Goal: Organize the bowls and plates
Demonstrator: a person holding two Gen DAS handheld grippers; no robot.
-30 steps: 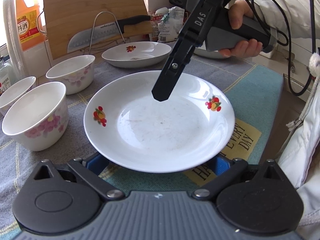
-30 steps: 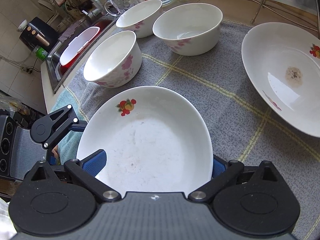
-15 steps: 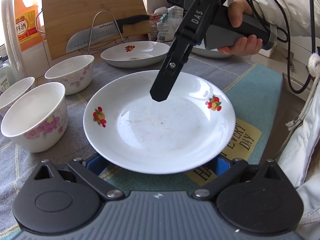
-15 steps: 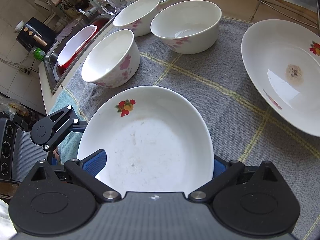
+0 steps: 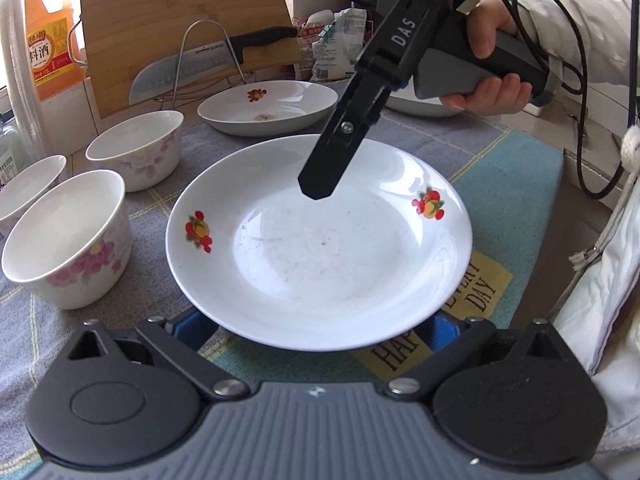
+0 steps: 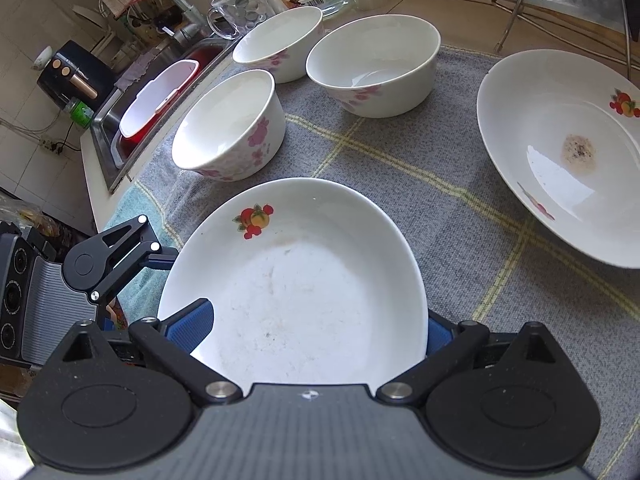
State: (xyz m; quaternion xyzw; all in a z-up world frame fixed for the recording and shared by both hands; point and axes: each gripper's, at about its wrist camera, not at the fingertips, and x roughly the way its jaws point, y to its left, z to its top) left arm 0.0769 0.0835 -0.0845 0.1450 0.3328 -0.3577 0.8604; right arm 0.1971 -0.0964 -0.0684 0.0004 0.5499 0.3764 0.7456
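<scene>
A white plate with red fruit prints (image 5: 320, 248) is held just above the grey mat, and it also shows in the right wrist view (image 6: 296, 292). My left gripper (image 5: 316, 328) grips its near rim. My right gripper (image 6: 308, 332) grips the opposite rim, its black finger (image 5: 332, 160) reaching over the plate. A second plate (image 5: 268, 106) with a brown stain lies behind, also seen in the right wrist view (image 6: 560, 152). Three white flowered bowls (image 6: 232, 128) (image 6: 376, 68) (image 6: 280, 46) stand on the mat at the left.
A cutting board (image 5: 180, 20), a knife on a wire rack (image 5: 208, 64) and an orange bottle (image 5: 48, 32) stand at the back. A sink with a red-and-white basin (image 6: 156, 100) lies beyond the bowls. A third plate (image 5: 416, 102) shows behind the right gripper.
The plate, held by both grippers, has risen slightly and shifted a little toward the far plate. The grip has not changed.
</scene>
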